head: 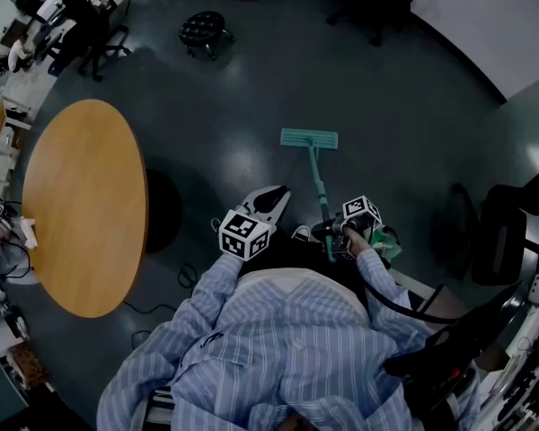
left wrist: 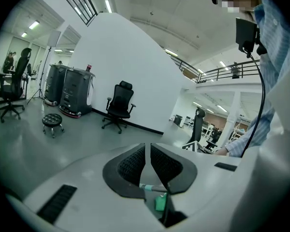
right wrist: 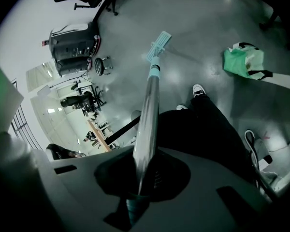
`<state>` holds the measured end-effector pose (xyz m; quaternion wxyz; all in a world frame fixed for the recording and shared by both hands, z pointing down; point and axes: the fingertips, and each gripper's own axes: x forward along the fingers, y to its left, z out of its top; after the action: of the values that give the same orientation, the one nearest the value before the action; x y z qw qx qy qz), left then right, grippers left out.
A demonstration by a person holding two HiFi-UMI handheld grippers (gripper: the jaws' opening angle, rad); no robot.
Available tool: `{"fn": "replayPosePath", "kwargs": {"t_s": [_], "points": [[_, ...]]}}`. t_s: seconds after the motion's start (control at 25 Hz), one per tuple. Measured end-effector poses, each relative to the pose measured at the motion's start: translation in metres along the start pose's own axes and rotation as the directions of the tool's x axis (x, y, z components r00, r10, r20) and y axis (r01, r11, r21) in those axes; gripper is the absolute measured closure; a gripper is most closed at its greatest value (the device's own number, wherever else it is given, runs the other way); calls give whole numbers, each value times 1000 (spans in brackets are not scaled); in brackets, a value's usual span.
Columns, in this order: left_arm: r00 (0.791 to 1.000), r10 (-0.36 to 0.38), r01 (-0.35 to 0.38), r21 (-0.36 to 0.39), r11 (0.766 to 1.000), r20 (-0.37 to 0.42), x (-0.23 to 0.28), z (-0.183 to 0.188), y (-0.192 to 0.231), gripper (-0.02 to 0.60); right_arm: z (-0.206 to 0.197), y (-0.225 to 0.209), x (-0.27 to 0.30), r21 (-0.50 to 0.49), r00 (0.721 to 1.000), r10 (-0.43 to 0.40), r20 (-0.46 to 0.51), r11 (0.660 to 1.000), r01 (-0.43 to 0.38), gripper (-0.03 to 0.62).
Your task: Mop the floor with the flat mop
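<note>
Only my right hand-held gripper (right wrist: 144, 175) was clamped on the flat mop (right wrist: 150, 105), its head (head: 309, 138) flat on the floor (head: 251, 88) ahead, and my left hand-held gripper (left wrist: 147, 163) was pinched together on nothing, so I figured the pole could twist or slip on a hard push.

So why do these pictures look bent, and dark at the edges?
Head view: a fisheye lens bends the floor, which shows soft glare patches. Left gripper view: bright, and the white wall curves. Right gripper view: dim, with black corners, and the mop handle is soft up close.
</note>
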<state>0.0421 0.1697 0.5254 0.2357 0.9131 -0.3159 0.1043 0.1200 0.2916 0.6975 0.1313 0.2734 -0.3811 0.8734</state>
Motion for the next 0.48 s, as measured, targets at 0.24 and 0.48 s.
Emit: {"fn": "replayPosePath", "kwargs": {"t_s": [0.24,0.48], "points": [[1000,19,-19,6,1000,23,14,16,7,546,25,6,-12,-16,1000,-17,-8,1000,16,542],[998,36,-35,-15,999,41,30,30,29,546,47,22,-17,-25,1000,-19,-17,1000,19,542]]}}
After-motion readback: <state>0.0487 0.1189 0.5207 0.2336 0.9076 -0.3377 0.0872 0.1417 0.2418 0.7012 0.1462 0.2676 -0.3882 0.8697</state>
